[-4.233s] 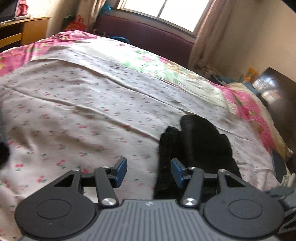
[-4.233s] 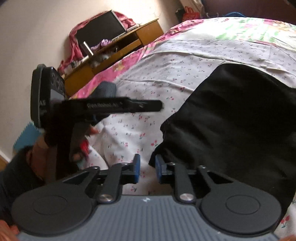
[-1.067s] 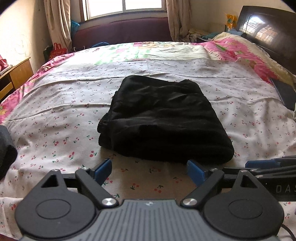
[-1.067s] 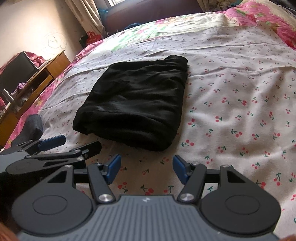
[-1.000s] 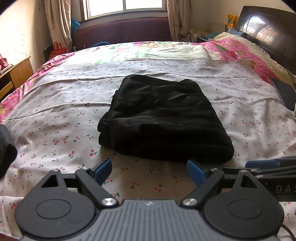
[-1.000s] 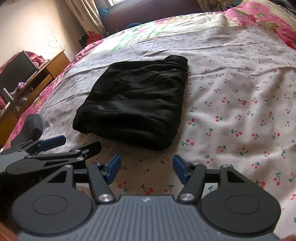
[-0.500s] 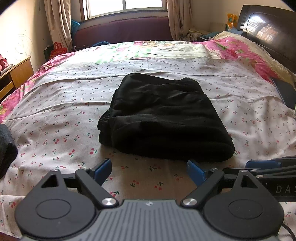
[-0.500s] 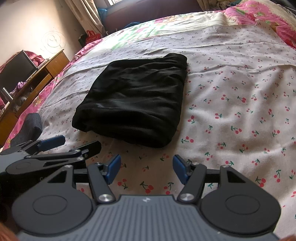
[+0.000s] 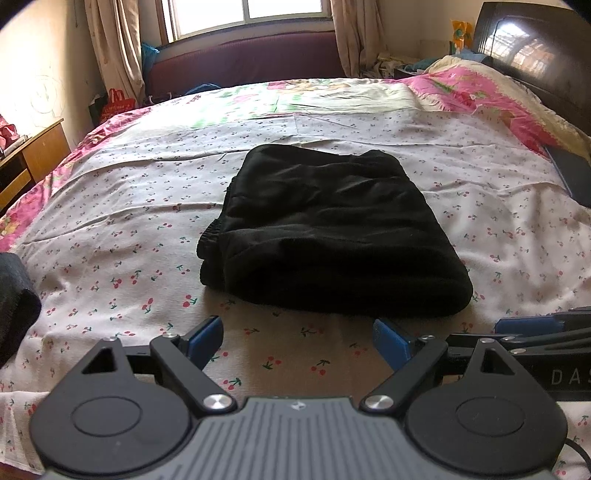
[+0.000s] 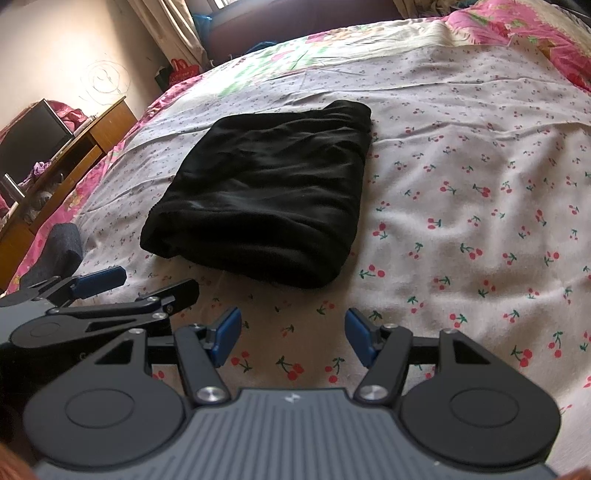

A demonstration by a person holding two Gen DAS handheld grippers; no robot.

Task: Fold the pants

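Black folded pants [image 9: 332, 236] lie free; both grippers' jaws gape wide, empty.

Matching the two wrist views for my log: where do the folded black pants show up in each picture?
Left wrist: pants lie centre frame on the bed sheet, beyond the open left gripper.
Right wrist: pants sit left of centre, beyond the open right gripper.
Shared landmark: red bag by the far curtain.

I see folded pants [image 9: 328, 236] lying mid-bed [image 9: 110, 229], ahead of my left gripper [image 9: 297, 341] and right gripper [image 10: 293, 334], window [image 9: 243, 13] beyond.
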